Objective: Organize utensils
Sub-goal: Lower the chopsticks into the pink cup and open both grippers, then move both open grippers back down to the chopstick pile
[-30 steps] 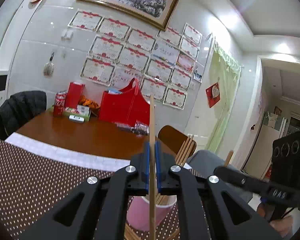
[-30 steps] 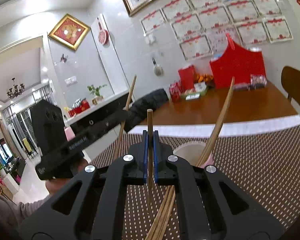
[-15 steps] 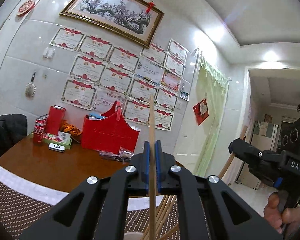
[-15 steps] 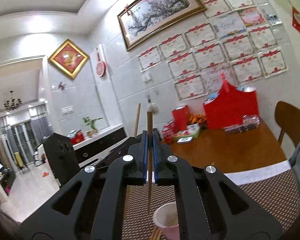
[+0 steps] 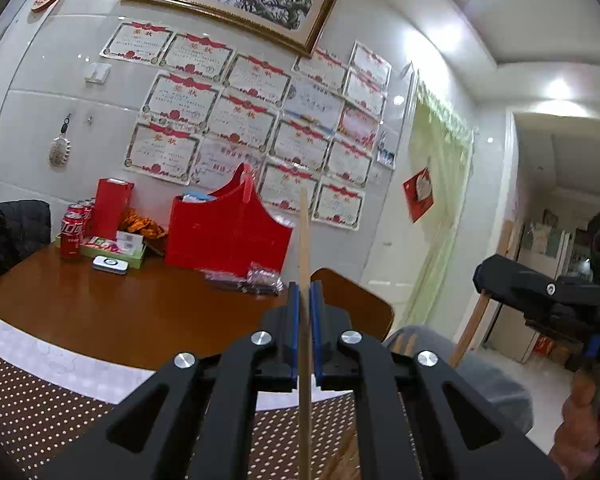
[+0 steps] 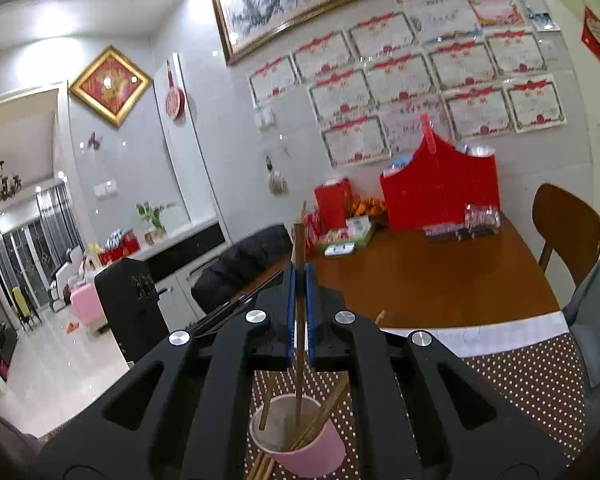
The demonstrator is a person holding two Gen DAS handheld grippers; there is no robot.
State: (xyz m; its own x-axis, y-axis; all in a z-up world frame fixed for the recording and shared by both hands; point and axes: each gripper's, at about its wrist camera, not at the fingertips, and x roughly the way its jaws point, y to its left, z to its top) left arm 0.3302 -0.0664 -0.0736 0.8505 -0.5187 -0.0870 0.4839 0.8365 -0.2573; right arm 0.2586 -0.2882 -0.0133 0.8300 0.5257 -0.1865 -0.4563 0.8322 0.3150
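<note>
My left gripper (image 5: 305,300) is shut on a wooden chopstick (image 5: 305,240) held upright between its blue pads. My right gripper (image 6: 299,280) is shut on another wooden chopstick (image 6: 299,368), whose lower end hangs inside a pink cup (image 6: 304,446) on the dotted brown mat (image 6: 532,376). The cup holds several chopsticks, and more lie under it at the bottom edge. The right gripper also shows at the right of the left wrist view (image 5: 540,292), with its chopstick (image 5: 472,328) below it. The left gripper's black body (image 6: 132,304) shows at the left of the right wrist view.
A brown wooden table (image 5: 120,312) carries a red basket (image 5: 228,232), a red box (image 5: 112,208), cola cans (image 5: 71,236) and a snack tray near the wall. A wooden chair (image 6: 564,228) stands at the right end. A black jacket (image 5: 12,232) hangs at the far left.
Both grippers tilted downward again after rising. The right gripper's chopstick lowered so its end now sits inside the pink cup. The left chopstick stays clamped.
</note>
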